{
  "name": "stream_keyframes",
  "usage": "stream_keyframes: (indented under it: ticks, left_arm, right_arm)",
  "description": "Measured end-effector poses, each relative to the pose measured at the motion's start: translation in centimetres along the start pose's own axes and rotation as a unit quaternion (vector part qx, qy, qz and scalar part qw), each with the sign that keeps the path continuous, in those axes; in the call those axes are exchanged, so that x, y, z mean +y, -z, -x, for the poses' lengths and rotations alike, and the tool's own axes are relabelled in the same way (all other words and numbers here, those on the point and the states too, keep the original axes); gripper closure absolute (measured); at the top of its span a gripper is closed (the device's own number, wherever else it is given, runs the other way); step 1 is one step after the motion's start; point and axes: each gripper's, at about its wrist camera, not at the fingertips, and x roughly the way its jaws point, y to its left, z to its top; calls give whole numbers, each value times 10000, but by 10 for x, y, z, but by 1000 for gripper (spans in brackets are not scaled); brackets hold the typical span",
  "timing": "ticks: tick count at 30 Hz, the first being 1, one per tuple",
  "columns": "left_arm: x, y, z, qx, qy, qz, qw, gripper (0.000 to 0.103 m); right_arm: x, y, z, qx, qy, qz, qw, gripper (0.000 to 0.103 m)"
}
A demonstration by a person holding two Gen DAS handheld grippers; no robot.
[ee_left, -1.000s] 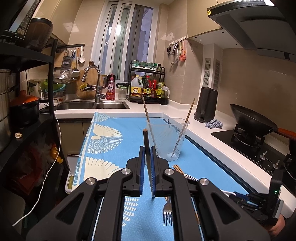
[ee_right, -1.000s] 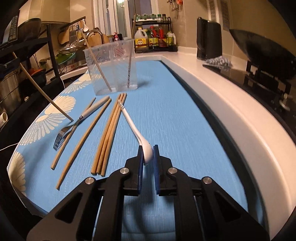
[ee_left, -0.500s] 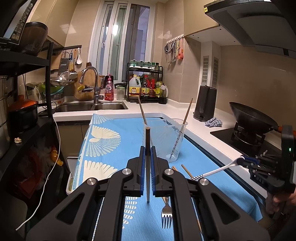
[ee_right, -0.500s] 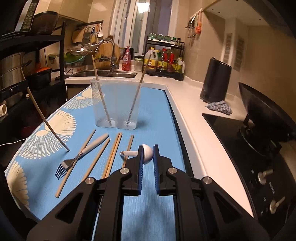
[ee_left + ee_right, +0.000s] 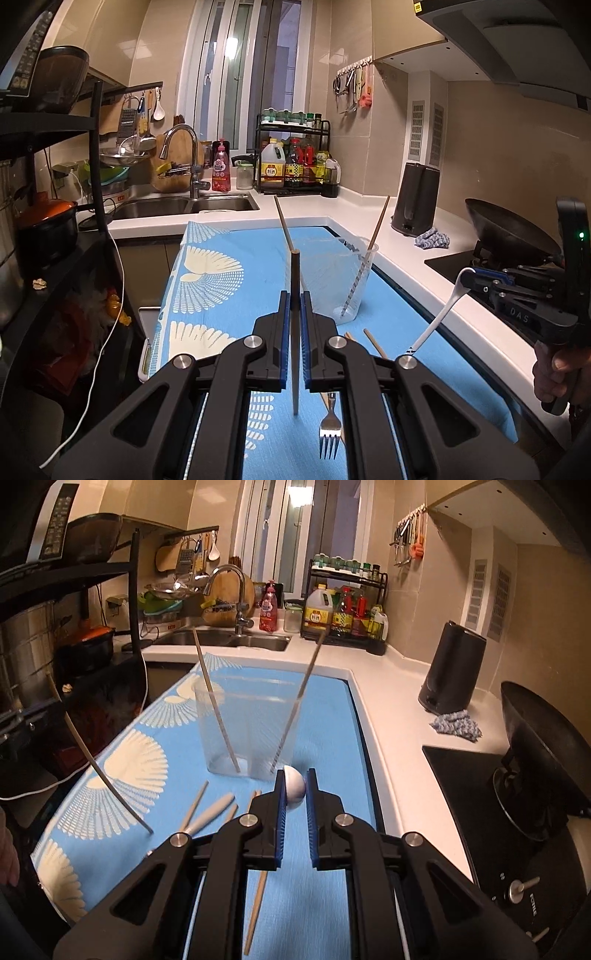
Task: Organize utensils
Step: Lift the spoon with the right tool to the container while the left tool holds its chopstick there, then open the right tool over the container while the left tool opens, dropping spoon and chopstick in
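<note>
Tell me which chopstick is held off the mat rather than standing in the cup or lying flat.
The chopstick clamped upright in the left gripper. Two others lean inside the clear cup, and the rest lie flat on the blue mat beside the fork.

Left claw (image 5: 294, 302) and right claw (image 5: 295, 786) both stand pinched nearly closed, each tilted slightly downward.

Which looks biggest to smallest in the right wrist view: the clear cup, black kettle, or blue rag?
1. Clear cup, though it is nearest the camera, so that flatters it.
2. Black kettle, looking nearly as big.
3. Blue rag, clearly smallest.
</note>
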Motion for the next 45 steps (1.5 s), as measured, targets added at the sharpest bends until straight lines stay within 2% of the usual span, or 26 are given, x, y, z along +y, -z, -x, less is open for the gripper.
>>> stream_keyframes:
  ticks: [8,12,16,19,23,27,30,37,39,41,42,45]
  left_arm:
    - [-13,-57,-13,-143,-36,-190,9997,98]
    - [-19,-102,-22,-343,60,-210,9992,98]
    - [-27,-151,-35,-606,94,-324,9976,98]
    - [-32,-168,-56,-531,168,-328,9979,98]
    - [-36,-165,-102,32,126,-450,9989,98]
    - [-36,-151,-143,665,142,-604,9959,98]
    - [-30,-135,-167,1047,177,-529,9929,98]
    - [-26,-102,-200,1544,278,-460,9865,97]
    - [-27,-95,-205,1623,398,-449,9849,97]
    - [-27,-95,-208,1653,354,-469,9845,96]
    - [-25,-96,-209,1642,384,-422,9848,91]
    - [-21,-101,-202,1402,371,-348,9888,60]
  right_arm:
    - [3,-68,0,-101,-237,380,9989,93]
    - [-1,-113,3,-268,-371,480,9978,93]
    - [-4,-152,1,-585,-304,616,9959,93]
    - [-5,-170,-16,-627,-249,673,9954,93]
    - [-2,-172,-53,-467,-184,768,9958,93]
    - [4,-161,-88,-231,-184,911,9954,93]
    - [8,-151,-111,-38,-263,964,9950,93]
    - [11,-124,-150,435,-477,891,9939,93]
    - [12,-120,-156,552,-504,895,9932,93]
    - [12,-118,-158,584,-455,878,9934,90]
    - [11,-118,-157,540,-414,857,9940,89]
    - [6,-120,-149,469,-394,745,9953,76]
